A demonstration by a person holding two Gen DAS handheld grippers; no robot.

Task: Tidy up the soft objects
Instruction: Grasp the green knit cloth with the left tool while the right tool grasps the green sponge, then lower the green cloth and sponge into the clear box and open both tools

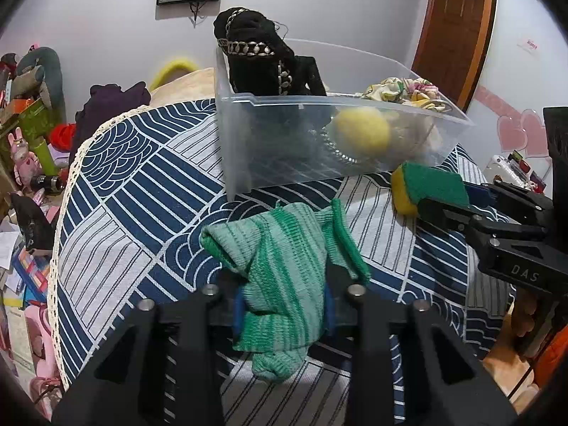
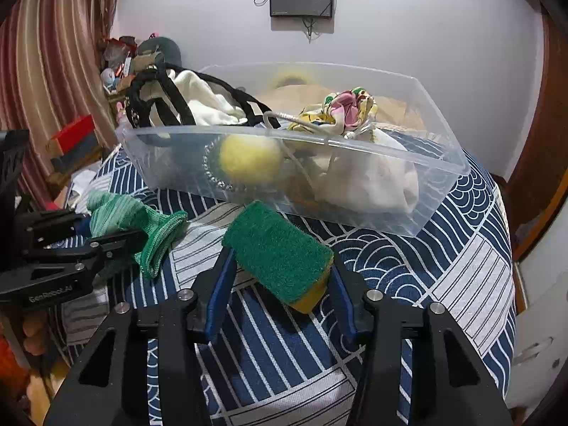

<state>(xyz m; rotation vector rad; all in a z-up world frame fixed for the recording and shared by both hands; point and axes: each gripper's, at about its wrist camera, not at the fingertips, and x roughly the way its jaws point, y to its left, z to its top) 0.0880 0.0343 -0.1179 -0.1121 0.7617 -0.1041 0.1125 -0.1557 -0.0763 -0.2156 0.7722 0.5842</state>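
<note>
We work over the patterned bedspread (image 2: pixel 408 273), where the clear bin (image 1: pixel 340 106) already holds a yellow ball (image 2: pixel 250 158) and fabrics. Our left gripper (image 1: pixel 284 305) is clamped on the green knit cloth (image 1: pixel 280 259); our right gripper (image 2: pixel 280 284) pinches the sponge (image 2: pixel 277 252). Both sit just before the bin. We should lift each clear of the near wall before releasing, one at a time.

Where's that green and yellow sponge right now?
The sponge sits between the right tool's blue fingers, just in front of the clear bin, above the patterned cloth.
</note>
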